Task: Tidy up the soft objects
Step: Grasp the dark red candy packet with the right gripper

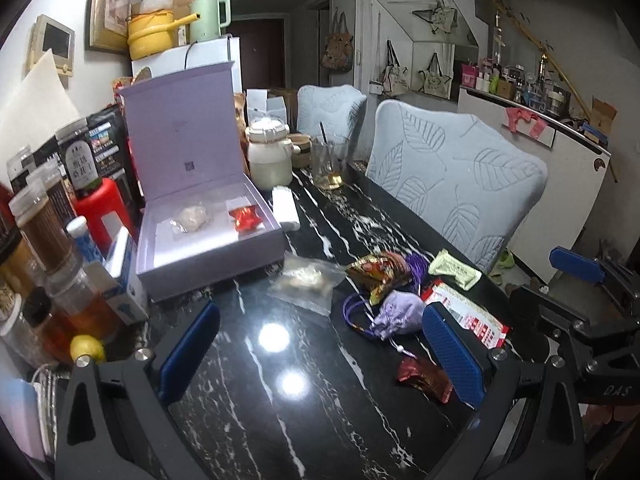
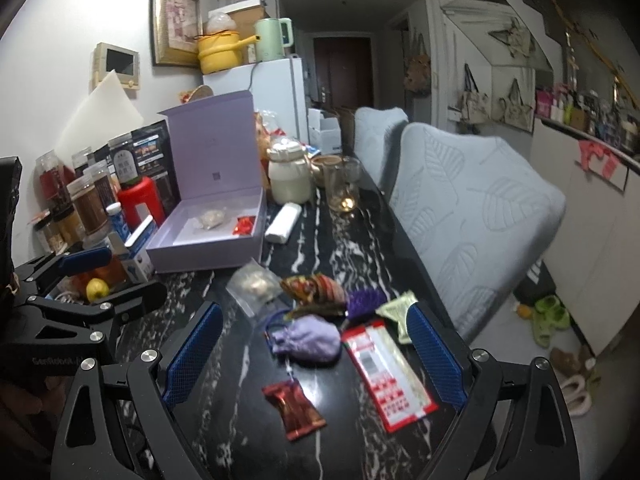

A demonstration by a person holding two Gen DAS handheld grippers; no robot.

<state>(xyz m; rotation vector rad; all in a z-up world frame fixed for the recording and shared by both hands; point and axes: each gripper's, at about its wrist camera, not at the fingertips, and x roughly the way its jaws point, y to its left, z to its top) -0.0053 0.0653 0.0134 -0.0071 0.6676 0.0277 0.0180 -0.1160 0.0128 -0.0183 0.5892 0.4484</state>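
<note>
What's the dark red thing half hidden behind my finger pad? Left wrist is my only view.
Observer: A dark red foil packet, lying whole on the table, nothing on top of it.
Operator: Right gripper open?
Observer: Yes. The right gripper stands wide open and grips nothing.
Operator: Red-and-white sachet?
Observer: The red-and-white sachet lies flat, its near end close to the table's edge.
</note>
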